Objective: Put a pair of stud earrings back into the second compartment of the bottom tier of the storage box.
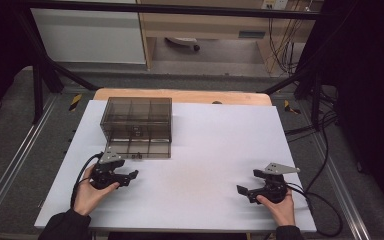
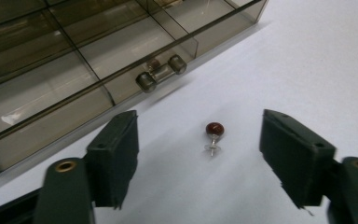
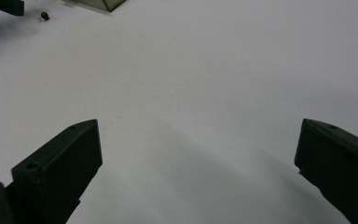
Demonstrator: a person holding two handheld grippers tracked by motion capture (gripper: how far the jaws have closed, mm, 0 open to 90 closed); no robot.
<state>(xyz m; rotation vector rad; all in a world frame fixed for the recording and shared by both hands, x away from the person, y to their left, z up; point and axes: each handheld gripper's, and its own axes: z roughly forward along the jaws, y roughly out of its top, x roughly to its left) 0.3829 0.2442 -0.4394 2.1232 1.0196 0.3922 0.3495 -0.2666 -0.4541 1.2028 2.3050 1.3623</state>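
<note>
White tabletop [image 1: 205, 150], pin [image 2: 214, 135] btwn open claw [image 2: 199, 154].

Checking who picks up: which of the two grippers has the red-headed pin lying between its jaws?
The left gripper: the pin lies untouched between its open jaws.

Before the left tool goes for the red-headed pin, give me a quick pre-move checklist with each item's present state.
1. Left tool open: ok.
2. Red-headed pin lying free on the white table, between the jaws but untouched: ok.
3. Pin apart from the smoky plastic drawer box: ok.
4. Drawer with the small handle pulled out enough to take the pin: cannot tell.
5. Right tool open, holding nothing, well away from the pin: ok.
</note>
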